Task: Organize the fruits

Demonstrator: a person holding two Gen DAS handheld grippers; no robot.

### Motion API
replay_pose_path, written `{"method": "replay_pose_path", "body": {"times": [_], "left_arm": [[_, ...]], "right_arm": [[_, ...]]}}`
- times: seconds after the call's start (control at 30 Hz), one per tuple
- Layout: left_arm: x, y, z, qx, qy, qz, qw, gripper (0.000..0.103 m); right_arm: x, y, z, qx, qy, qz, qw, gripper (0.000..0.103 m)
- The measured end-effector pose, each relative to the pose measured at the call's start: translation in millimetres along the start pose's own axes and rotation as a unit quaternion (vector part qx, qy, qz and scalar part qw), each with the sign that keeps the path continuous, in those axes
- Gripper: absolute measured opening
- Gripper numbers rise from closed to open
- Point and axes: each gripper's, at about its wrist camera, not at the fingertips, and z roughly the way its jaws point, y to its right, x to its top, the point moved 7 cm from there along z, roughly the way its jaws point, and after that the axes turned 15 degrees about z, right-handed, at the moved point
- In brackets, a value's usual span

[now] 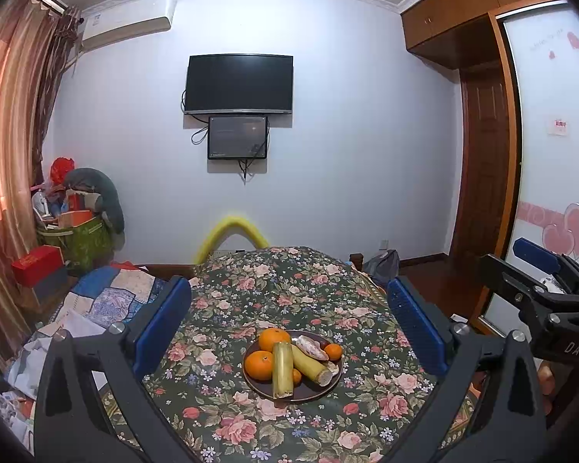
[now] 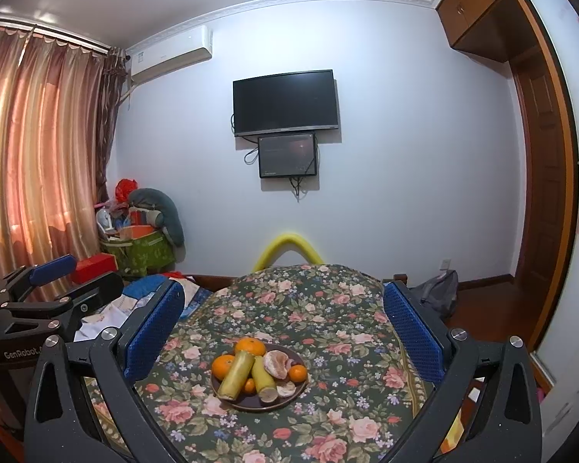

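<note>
A dark brown plate sits on a floral cloth. It holds several oranges, two yellow-green sugarcane pieces and a peeled orange. My left gripper is open and empty, above and short of the plate. My right gripper is open and empty, likewise short of the plate. Each gripper shows at the edge of the other's view, the right and the left.
A patchwork quilt lies left of the cloth. A yellow foam arch stands beyond the table. A green basket of clutter and a red box sit by the curtain. A grey bag lies on the floor at right.
</note>
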Motion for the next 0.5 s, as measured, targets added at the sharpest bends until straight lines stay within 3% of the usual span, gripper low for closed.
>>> {"method": "replay_pose_path", "body": {"times": [0.5], "left_arm": [[-2.8, 0.5, 4.4, -0.004, -0.007, -0.001, 1.0, 0.103]], "right_arm": [[0.7, -0.4, 0.7, 0.001, -0.002, -0.001, 1.0, 0.103]]}}
